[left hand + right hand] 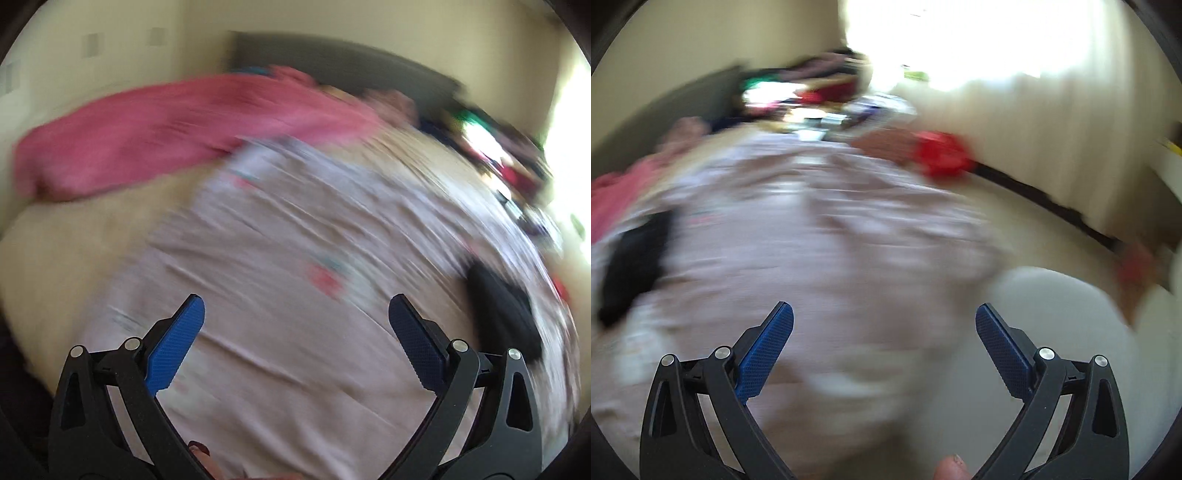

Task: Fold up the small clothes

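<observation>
A pale pink garment (280,258) with small coloured prints lies spread flat on a beige bed; both views are blurred by motion. My left gripper (295,306) hovers open above its near part, blue pads (173,347) wide apart and holding nothing. In the right wrist view the same pale garment (820,236) fills the middle, and my right gripper (884,314) is open over it, empty. A dark shape (506,310), which looks like the other gripper, rests at the garment's right side; the left gripper appears as a dark shape (631,266) in the right wrist view.
A pink cloth (155,136) lies across the bed's far left. A pile of mixed clothes (798,88) sits at the far end by a dark headboard (332,55). A red item (942,155) lies near the bed's right edge. A white cloth (1067,332) lies at near right.
</observation>
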Demonstrator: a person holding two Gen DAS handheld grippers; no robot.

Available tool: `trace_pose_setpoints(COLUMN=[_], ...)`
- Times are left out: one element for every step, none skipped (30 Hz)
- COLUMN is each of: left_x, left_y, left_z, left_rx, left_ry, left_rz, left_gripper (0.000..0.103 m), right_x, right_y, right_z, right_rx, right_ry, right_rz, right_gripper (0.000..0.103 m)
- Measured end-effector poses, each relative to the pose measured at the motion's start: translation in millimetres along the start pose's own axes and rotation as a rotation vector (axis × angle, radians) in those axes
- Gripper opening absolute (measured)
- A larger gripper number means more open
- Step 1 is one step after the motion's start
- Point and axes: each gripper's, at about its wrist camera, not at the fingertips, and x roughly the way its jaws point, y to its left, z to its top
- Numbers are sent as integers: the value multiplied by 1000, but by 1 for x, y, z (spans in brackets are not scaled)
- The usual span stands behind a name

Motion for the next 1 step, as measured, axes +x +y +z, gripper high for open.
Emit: trace_pose_setpoints(left_x=[4], left_y=[24], left_z=[16], left_rx=[-32], left_ry=[-8], left_rz=[45], left_gripper=[94], right_x=[12], right_y=[-23], right_z=[-1], right_rx=[21], right_ry=[15], right_rz=[-64], right_gripper=[99])
